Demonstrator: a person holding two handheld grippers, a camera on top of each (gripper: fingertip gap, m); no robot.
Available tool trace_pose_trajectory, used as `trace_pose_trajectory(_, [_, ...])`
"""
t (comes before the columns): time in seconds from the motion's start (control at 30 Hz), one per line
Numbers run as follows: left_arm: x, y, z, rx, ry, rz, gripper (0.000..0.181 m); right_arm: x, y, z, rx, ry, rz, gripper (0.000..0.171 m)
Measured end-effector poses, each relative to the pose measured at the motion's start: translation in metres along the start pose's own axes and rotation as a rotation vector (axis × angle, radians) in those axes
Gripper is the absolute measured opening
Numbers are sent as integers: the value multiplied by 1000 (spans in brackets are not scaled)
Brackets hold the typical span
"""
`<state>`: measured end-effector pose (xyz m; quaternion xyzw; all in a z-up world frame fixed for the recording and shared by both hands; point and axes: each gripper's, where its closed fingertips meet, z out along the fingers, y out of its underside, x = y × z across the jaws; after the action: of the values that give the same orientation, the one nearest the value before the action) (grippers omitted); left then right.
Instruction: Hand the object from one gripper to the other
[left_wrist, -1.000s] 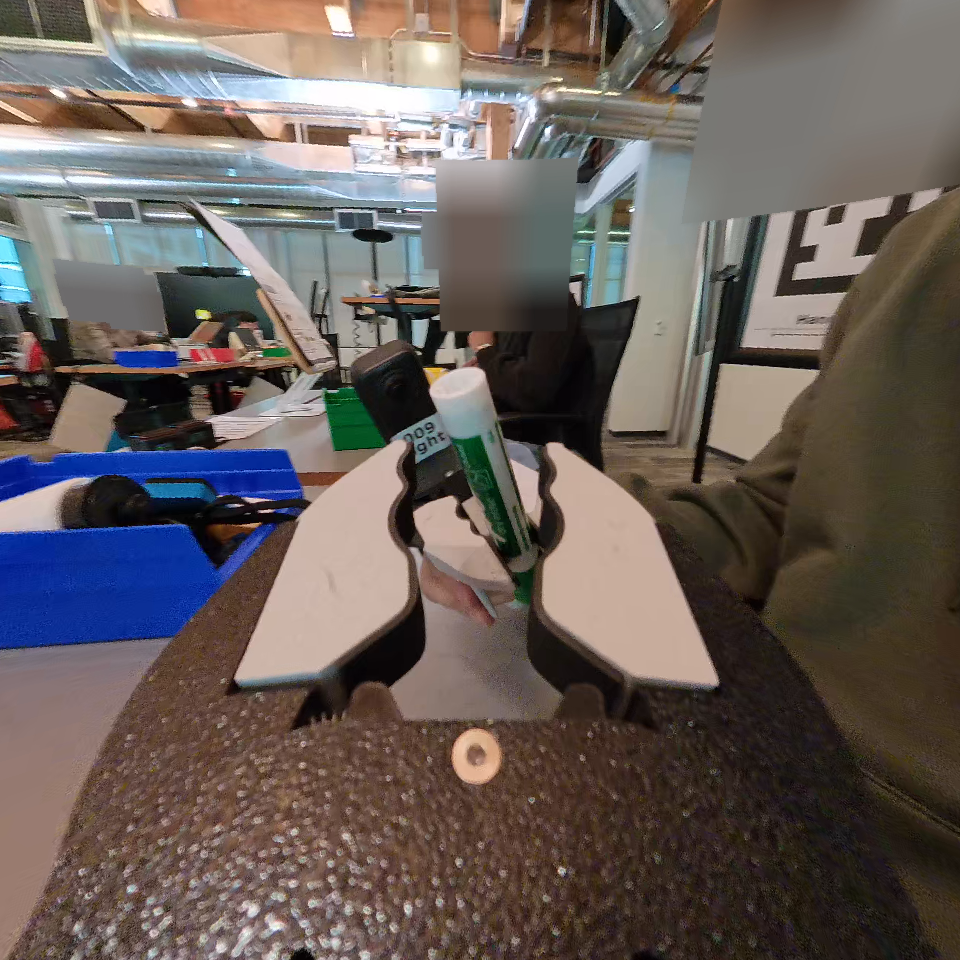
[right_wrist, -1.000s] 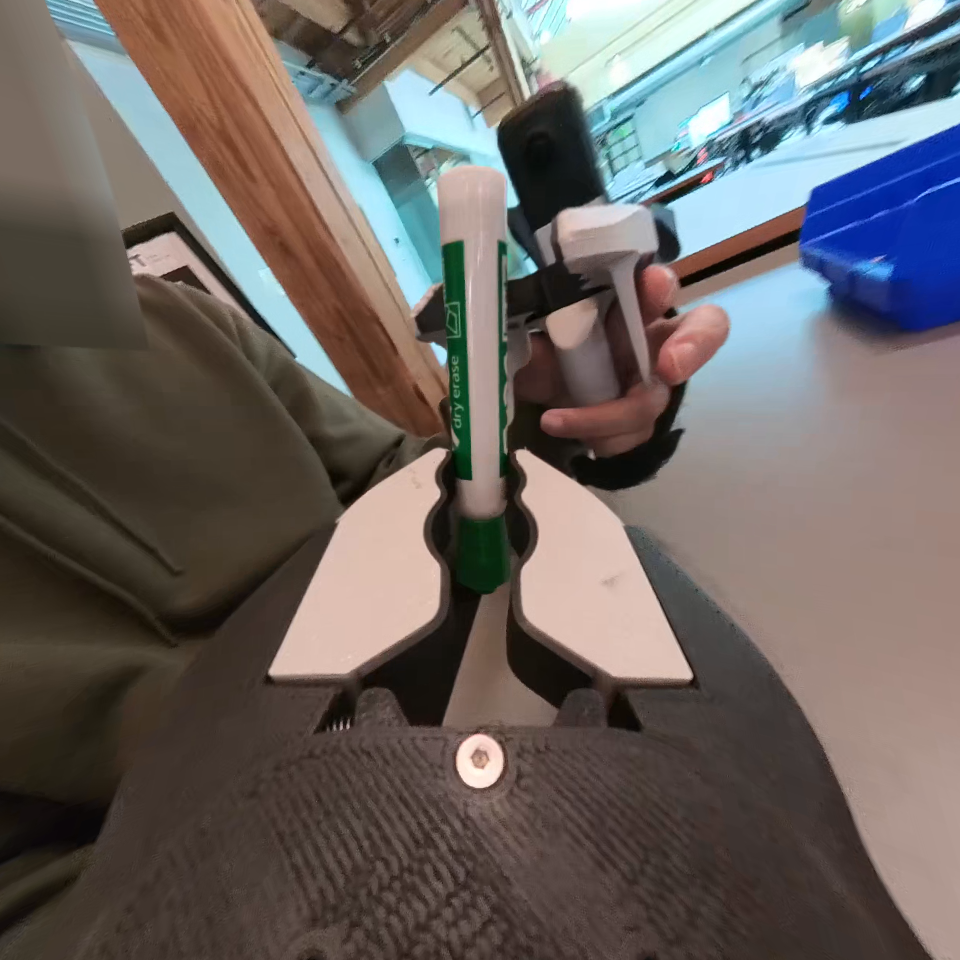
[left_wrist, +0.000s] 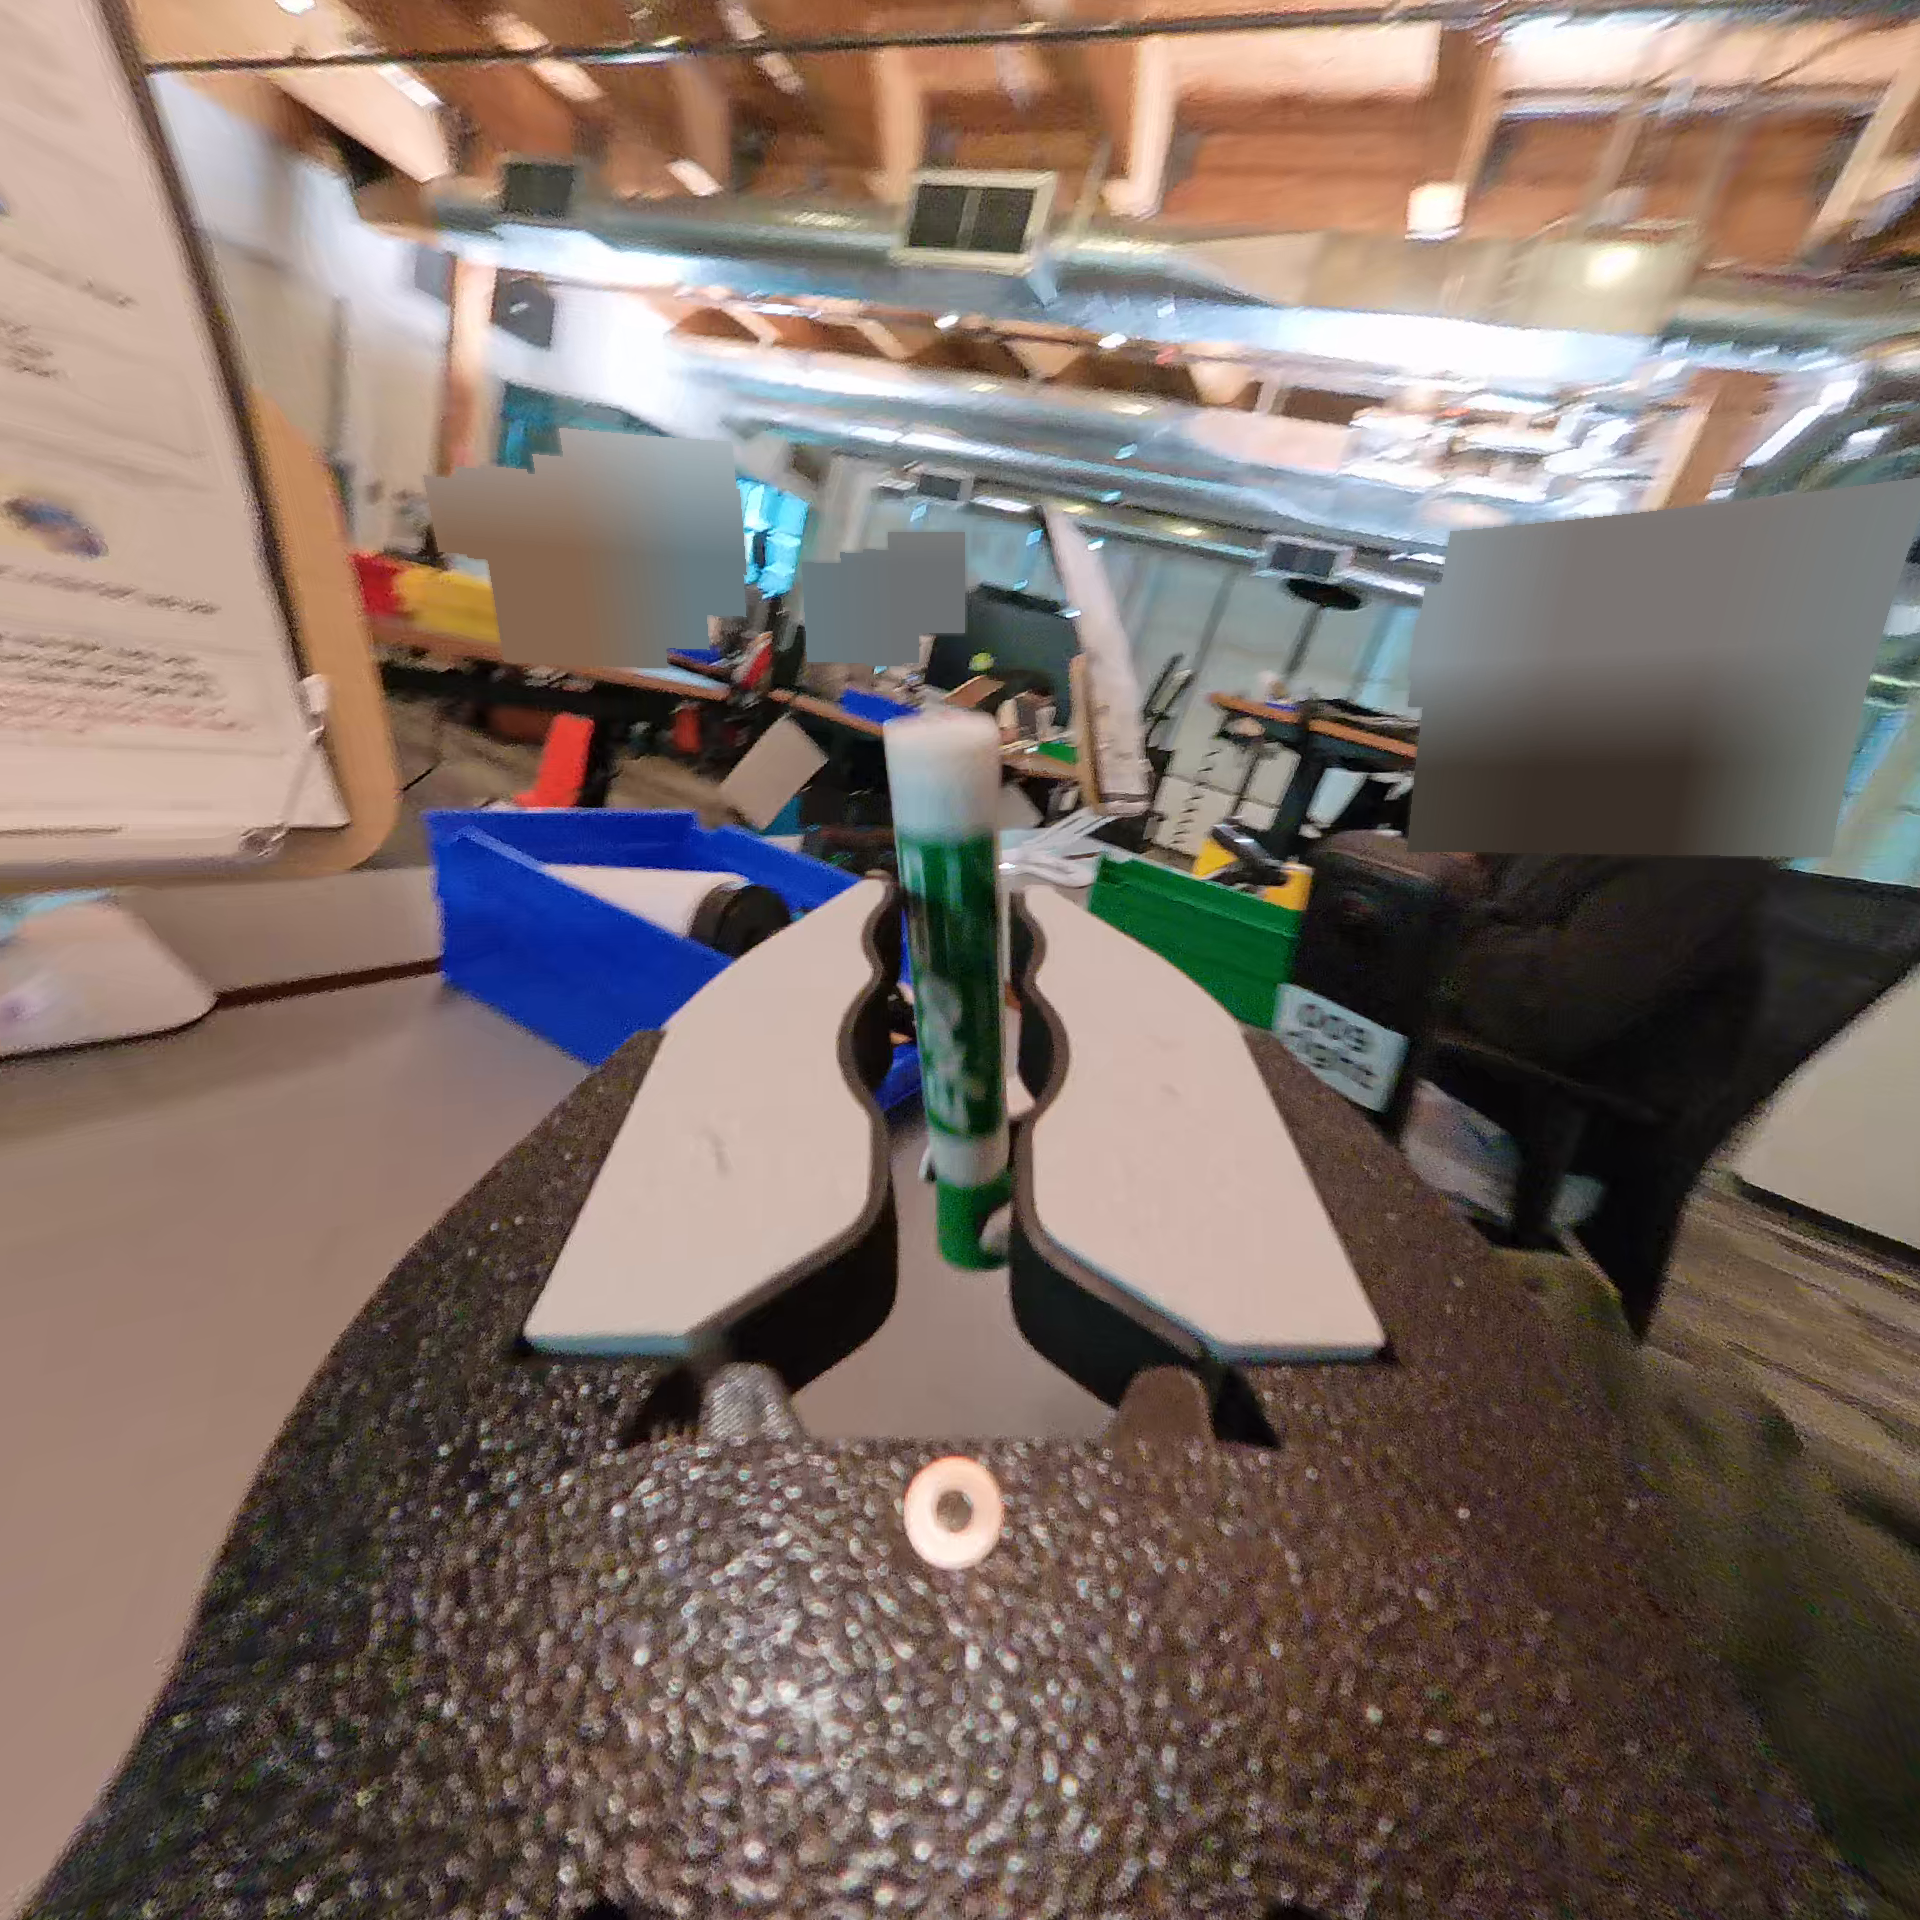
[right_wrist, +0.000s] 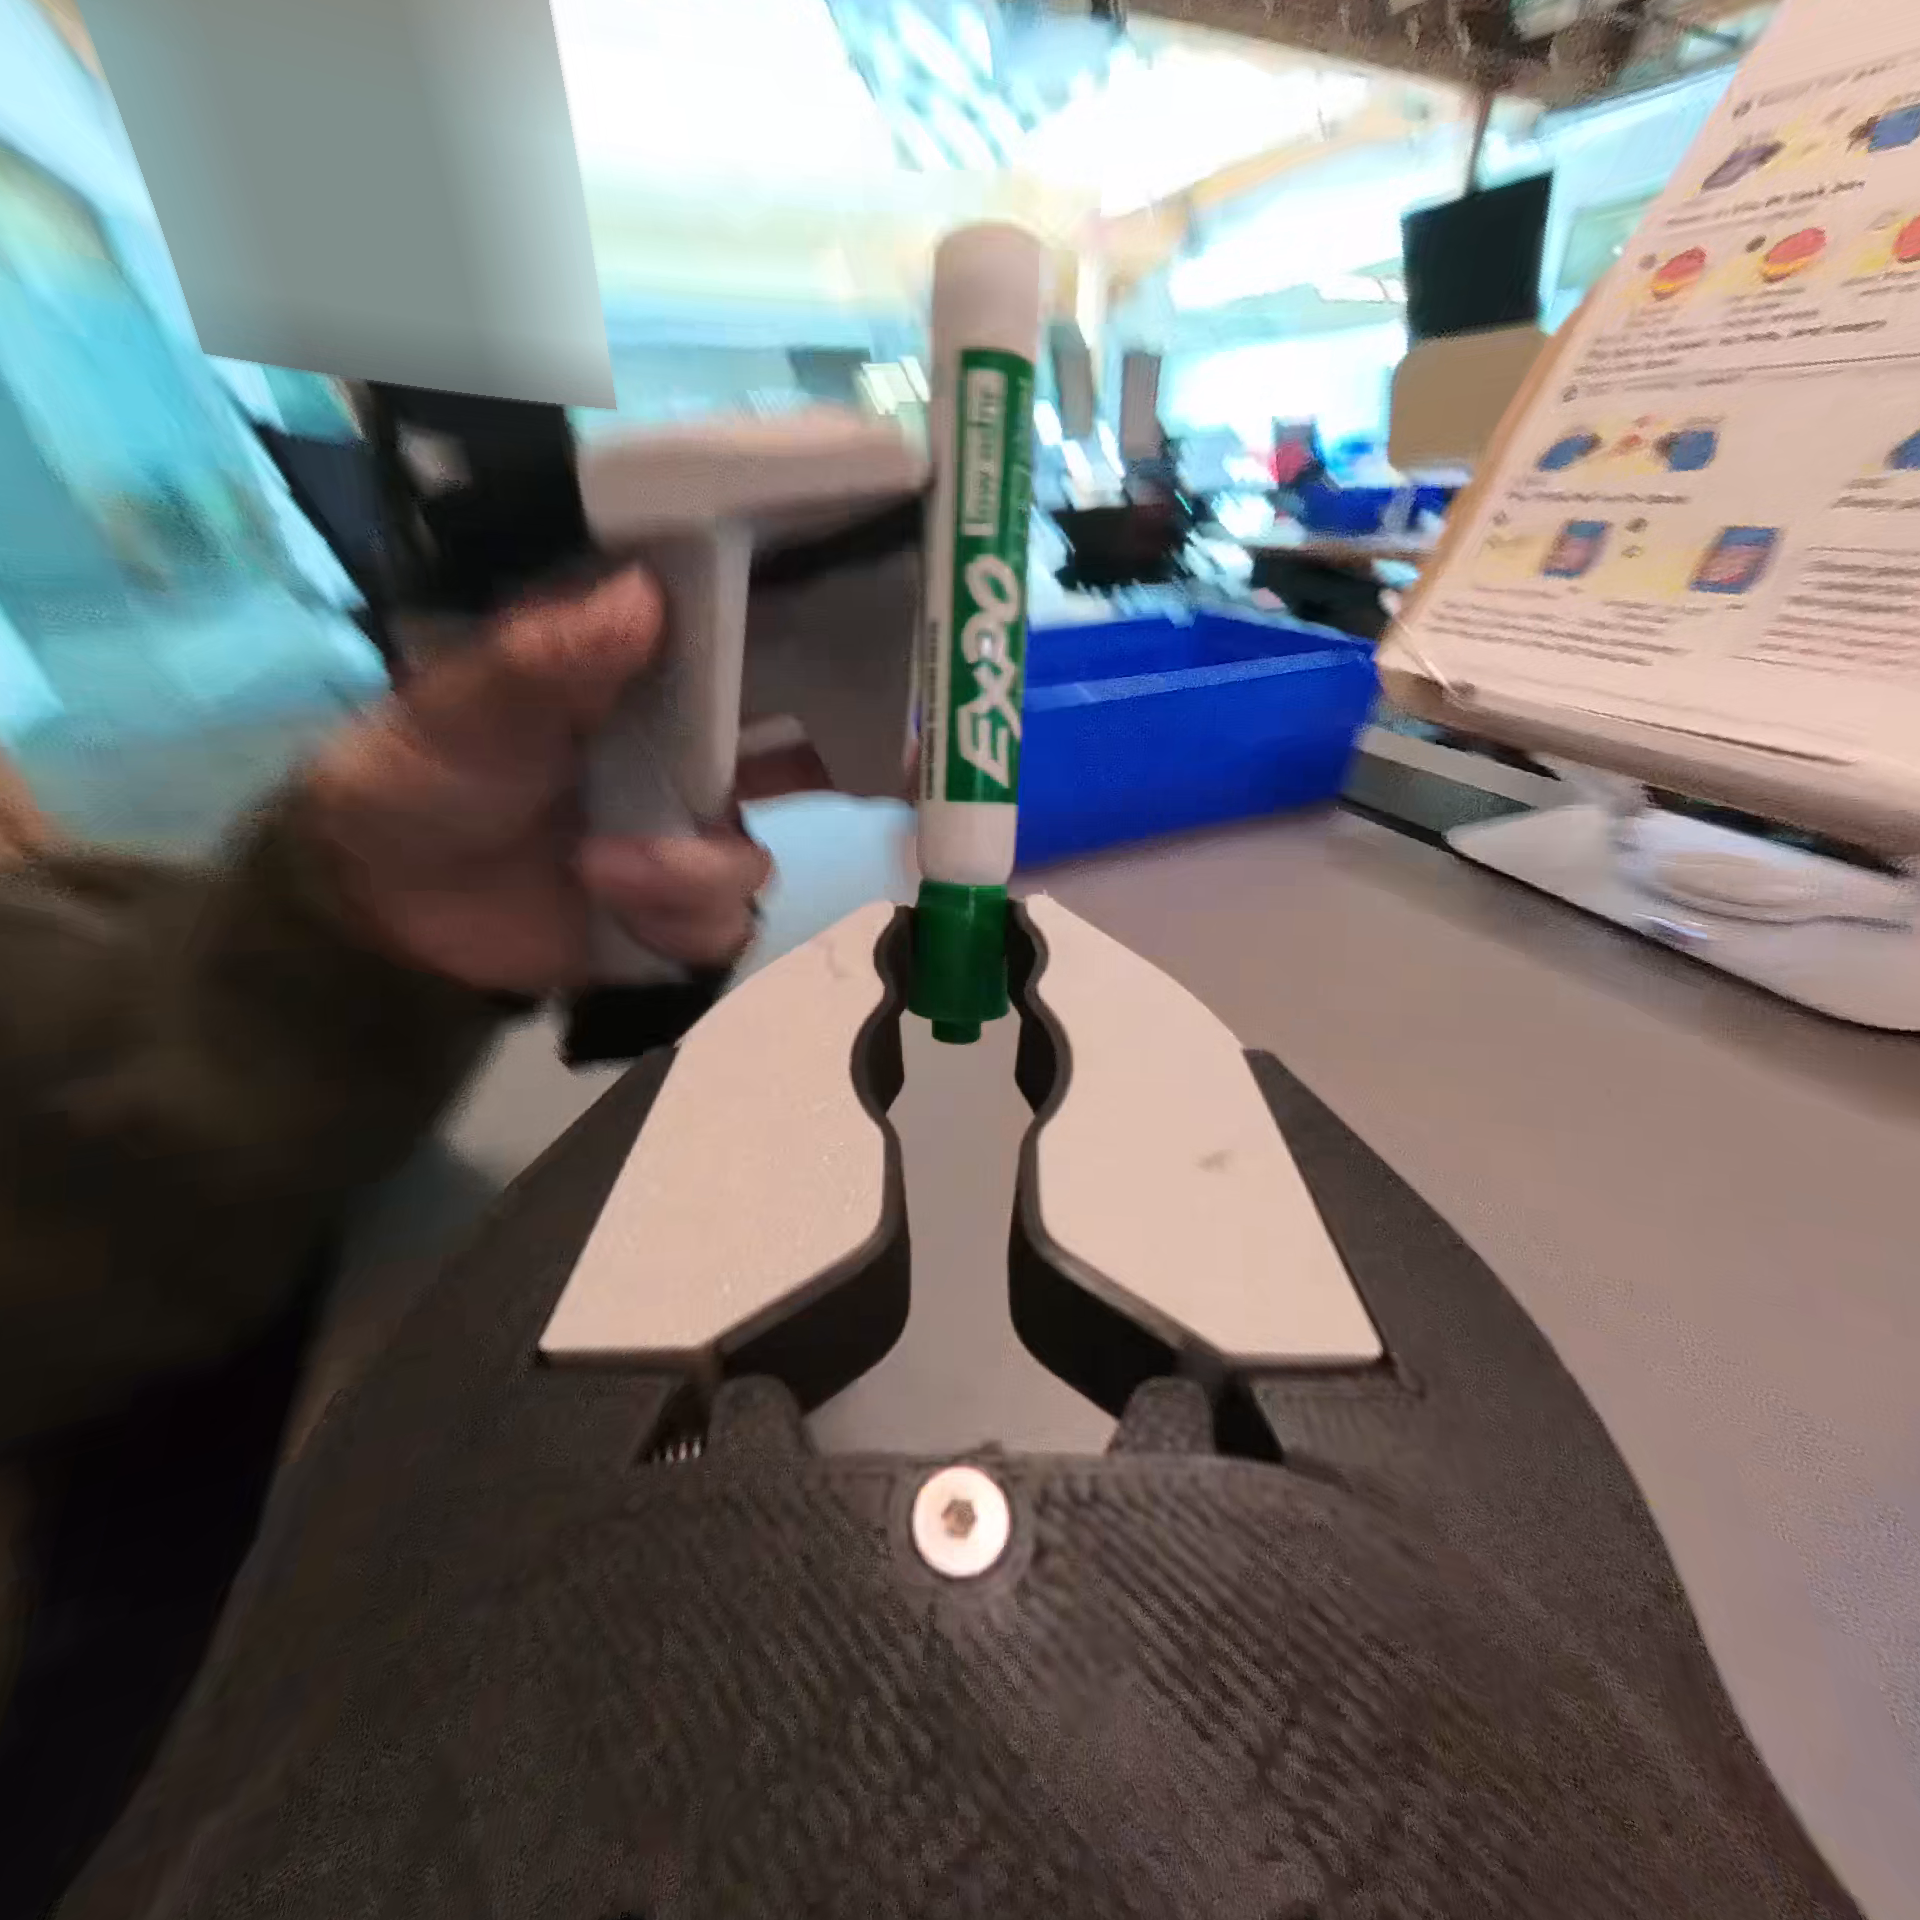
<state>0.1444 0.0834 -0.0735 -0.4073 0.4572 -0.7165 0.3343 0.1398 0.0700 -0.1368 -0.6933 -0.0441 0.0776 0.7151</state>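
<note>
Right gripper tight on upright green marker's cap; left gripper slack, marker contact unclear; blurred hand to its left.

Each view looks forward from just behind its own gripper's fingers, close above the grey table. The left wrist view faces the blue bin from its near side; the right wrist view sees the same bin farther ahead. Both share the marker upright between their fingers.
</note>
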Motion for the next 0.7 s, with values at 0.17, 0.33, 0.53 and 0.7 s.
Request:
trace_pose_trajectory(0.17, [13,16,-3,-76,224,-73,27,10,-54,-34,449,-172,404,17])
trace_pose_trajectory(0.33, [22,33,9,-95,298,-257,19,24,-68,-53,643,-201,535,17])
trace_pose_trajectory(0.53, [40,46,25,-106,375,-479,20,18,-66,-49,682,-236,543,18])
trace_pose_trajectory(0.7, [50,48,26,-120,463,-645,25,4,-69,-45,675,-279,473,18])
